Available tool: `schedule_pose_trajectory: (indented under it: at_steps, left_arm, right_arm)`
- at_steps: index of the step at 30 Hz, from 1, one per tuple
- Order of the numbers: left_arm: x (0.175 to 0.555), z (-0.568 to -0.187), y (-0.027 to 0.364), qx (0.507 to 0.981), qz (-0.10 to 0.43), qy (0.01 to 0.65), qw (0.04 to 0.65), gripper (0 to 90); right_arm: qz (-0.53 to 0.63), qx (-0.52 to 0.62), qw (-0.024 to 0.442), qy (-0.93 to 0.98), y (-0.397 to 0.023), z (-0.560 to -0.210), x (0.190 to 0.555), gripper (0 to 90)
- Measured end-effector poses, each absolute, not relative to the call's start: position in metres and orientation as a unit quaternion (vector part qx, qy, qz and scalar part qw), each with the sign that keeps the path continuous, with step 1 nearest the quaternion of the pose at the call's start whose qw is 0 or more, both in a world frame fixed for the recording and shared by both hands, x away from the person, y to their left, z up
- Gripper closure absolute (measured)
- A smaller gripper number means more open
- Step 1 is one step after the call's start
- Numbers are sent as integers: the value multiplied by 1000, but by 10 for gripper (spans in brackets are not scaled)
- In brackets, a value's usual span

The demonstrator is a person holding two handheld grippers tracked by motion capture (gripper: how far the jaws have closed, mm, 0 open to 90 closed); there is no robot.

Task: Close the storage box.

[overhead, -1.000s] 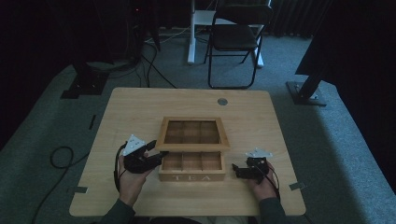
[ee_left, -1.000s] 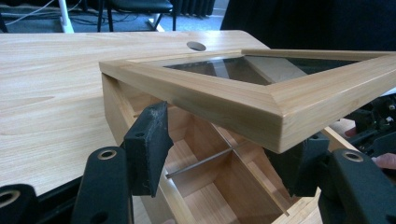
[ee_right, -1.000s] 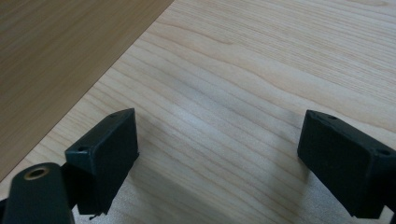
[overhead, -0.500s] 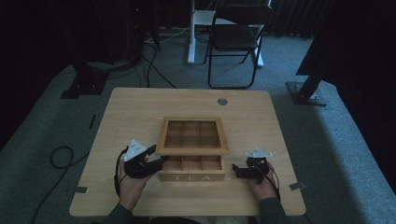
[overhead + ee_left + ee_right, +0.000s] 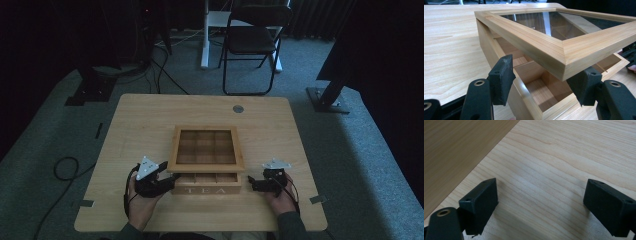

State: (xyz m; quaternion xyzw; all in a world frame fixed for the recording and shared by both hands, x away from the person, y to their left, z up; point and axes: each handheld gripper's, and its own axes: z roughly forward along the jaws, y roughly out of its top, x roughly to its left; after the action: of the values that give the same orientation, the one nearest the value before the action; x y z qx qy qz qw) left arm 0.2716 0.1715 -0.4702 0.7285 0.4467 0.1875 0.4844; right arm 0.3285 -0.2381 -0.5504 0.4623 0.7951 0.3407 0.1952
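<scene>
Dim carpeted floor, a folding chair [image 5: 252,40] and loose cables ring a pale wooden table [image 5: 150,120] in the upper half of the high view, while the work sits low at centre: a wooden tea box [image 5: 206,181] lettered "TEA", its glass-paned lid [image 5: 206,149] lying askew on top, pushed toward the far side so the front row of compartments shows. At lower left, the left gripper [image 5: 162,181] is set against the box's left front corner; its own view shows the jaws apart, having just been widening, one pad [image 5: 502,78] outside the box wall and the other [image 5: 585,86] beneath the overhanging lid corner, neither visibly pinching, apparently to steady or release the box. At lower right, the right gripper [image 5: 253,184] hangs just beside the box's right end, jaws wide apart over bare tabletop, likely waiting. Broad clear table lies beyond the lid; the near edge sits close behind both hands.
</scene>
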Motion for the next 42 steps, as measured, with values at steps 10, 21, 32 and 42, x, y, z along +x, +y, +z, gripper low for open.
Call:
schedule_pose_trajectory:
  at_steps: [10,21,32,42]
  left_arm:
    - [268,-478,170,731,192,450,476,393]
    - [266,-489,169,735,194,455,464,376]
    - [265,-498,168,737,193,463,452,348]
    - [264,-499,168,732,193,469,454,324]
  right_arm:
    - [341,462,195,795,-238,-550,328,118]
    - [341,462,195,795,-238,-550,329,118]
    - [341,462,195,795,-238,-550,328,118]
    - [341,462,195,795,-238,-550,328,118]
